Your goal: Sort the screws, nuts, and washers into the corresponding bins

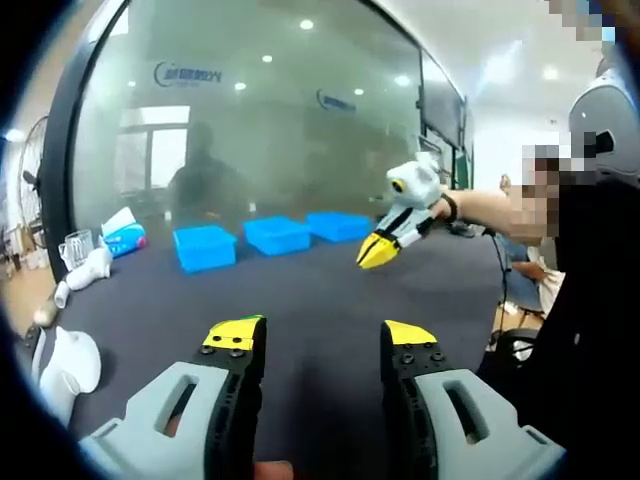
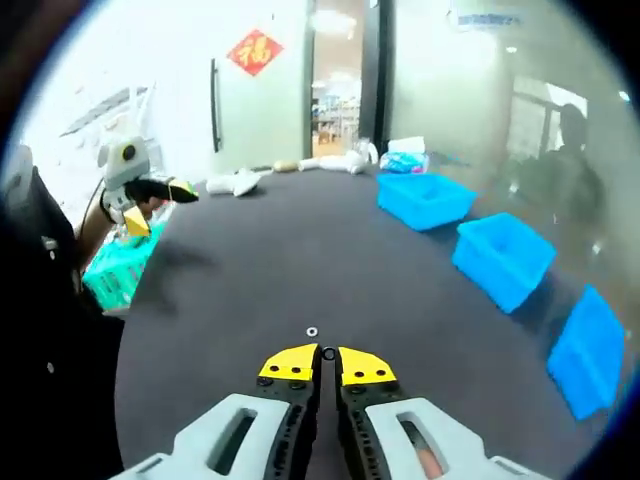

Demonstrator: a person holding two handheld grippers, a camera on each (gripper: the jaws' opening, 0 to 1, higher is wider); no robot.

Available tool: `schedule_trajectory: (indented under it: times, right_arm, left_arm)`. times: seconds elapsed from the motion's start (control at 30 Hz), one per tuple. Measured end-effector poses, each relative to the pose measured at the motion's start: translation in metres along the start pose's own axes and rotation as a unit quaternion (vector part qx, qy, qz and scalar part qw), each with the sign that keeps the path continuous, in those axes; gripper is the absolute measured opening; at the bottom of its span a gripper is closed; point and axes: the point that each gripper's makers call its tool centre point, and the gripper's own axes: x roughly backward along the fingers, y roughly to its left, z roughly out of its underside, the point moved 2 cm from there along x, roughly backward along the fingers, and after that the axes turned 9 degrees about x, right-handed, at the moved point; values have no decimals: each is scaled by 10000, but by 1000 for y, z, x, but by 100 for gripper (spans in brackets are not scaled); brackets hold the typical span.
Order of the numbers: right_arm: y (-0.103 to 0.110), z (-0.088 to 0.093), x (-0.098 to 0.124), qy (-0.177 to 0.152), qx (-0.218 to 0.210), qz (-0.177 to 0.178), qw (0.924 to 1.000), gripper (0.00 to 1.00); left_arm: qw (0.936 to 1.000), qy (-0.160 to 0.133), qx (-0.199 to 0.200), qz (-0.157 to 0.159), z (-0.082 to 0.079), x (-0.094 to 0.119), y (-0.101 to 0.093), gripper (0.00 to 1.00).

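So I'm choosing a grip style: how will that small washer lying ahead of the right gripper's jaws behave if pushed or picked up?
The washer looks tiny, flat and thin on the dark table, so it is probably light and would likely slide rather than roll when nudged. Lying flat, it offers little edge, so the right gripper, whose jaws are closed together, may struggle to pinch it. It looks metallic, so probably stiff.

My left gripper (image 1: 322,345) rises from the bottom of the left gripper view, jaws spread wide apart. My right gripper (image 2: 328,366) sits bottom centre of the right gripper view, yellow tips nearly touching.
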Motion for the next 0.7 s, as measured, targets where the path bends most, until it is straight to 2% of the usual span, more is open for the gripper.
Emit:
schedule_trajectory:
  times: [0.23, 0.4, 0.47, 0.57, 0.7]
  right_arm:
    - [-3, 1, 30, -493, -223, 522, 9972, 4]
    - [-10, -6, 53, -1168, -435, 1132, 9857, 4]
    - [-11, -4, 60, -1294, -415, 1335, 9817, 4]
    - [-7, -3, 68, -1494, -562, 1442, 9766, 4]
    - [-3, -3, 74, -1648, -522, 1639, 9712, 4]
  left_arm:
    - [10000, -19, -28, 7, -4, -1, -2, 45]
    - [10000, -60, -48, 15, -7, -3, -4, 45]
    - [9999, -90, -53, -2, -9, -3, -4, 45]
    - [9999, -132, -40, -27, -11, -3, -3, 45]
    - [9998, -181, -4, -76, -13, -3, -1, 45]
